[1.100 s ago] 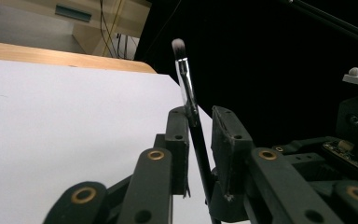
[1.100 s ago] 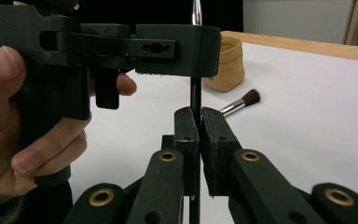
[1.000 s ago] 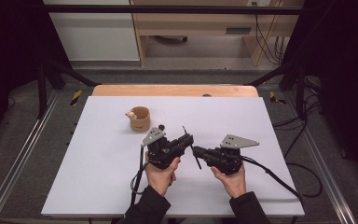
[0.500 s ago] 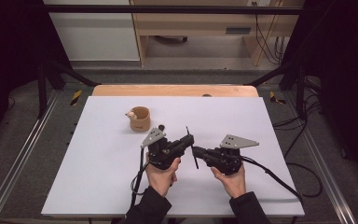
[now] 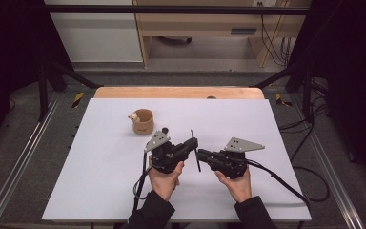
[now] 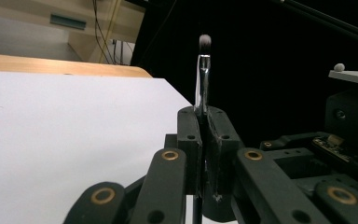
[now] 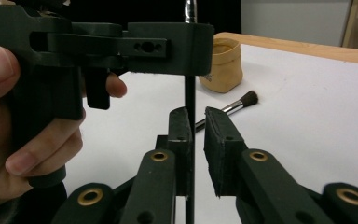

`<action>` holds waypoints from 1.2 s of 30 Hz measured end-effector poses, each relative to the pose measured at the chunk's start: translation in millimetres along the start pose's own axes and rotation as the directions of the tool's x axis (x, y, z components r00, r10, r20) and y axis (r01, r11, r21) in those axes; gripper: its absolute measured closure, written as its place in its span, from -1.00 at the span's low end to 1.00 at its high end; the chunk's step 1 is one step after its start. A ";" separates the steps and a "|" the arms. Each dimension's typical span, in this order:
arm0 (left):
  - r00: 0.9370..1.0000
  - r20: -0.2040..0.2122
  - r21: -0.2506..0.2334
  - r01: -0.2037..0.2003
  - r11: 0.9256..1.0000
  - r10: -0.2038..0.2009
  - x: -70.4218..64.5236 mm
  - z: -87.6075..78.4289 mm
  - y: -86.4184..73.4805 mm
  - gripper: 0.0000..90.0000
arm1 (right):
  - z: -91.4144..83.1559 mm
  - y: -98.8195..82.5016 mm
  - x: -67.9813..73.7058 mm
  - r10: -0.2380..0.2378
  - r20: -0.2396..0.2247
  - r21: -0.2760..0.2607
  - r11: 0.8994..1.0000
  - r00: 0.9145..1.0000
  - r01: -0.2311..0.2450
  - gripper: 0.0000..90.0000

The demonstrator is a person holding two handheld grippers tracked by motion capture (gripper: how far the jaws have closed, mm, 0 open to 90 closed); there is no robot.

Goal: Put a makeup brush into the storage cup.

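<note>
Black-handled and slim, the makeup brush stands nearly upright between the two hands above the white tabletop, bristle tip up. The left tongs are pressed tight on its handle. The right tongs sit lower on the same shaft; their jaws have just been opening, and a gap now shows beside the handle, so I judge this grip released or nearly so. In the high view the left tongs and right tongs face each other, tips almost meeting at the brush. Its long axis runs across both jaw pairs. A second brush lies flat beyond, near the tan pouch up-left, well apart from the held one.
</note>
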State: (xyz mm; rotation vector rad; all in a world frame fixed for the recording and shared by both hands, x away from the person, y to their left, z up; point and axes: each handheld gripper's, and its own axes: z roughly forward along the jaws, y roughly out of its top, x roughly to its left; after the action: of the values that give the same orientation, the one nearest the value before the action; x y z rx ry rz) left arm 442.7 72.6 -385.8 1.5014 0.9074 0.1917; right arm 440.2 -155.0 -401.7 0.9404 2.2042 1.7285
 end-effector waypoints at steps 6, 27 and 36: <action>0.999 -0.025 -0.024 -0.031 0.999 0.030 6.0 -11.8 7.5 0.88 | -6.1 2.4 -0.4 -0.024 0.039 0.001 1.000 0.999 0.024 0.54; 0.988 -0.119 -0.047 -0.107 0.993 0.101 31.0 -52.8 31.0 0.88 | -41.2 0.0 -18.2 -0.040 0.212 -0.034 0.998 0.976 0.049 -0.33; 0.980 -0.166 -0.056 -0.123 0.991 0.112 45.4 -71.9 41.5 0.88 | -60.7 -6.8 -24.6 -0.008 0.299 -0.038 0.999 0.954 0.021 -0.72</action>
State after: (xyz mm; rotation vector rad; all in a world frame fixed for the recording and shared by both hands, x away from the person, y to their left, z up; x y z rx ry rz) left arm 446.2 161.4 -353.4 1.4947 0.9332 0.4322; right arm 426.1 -219.1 -395.3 1.0920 1.9692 1.5031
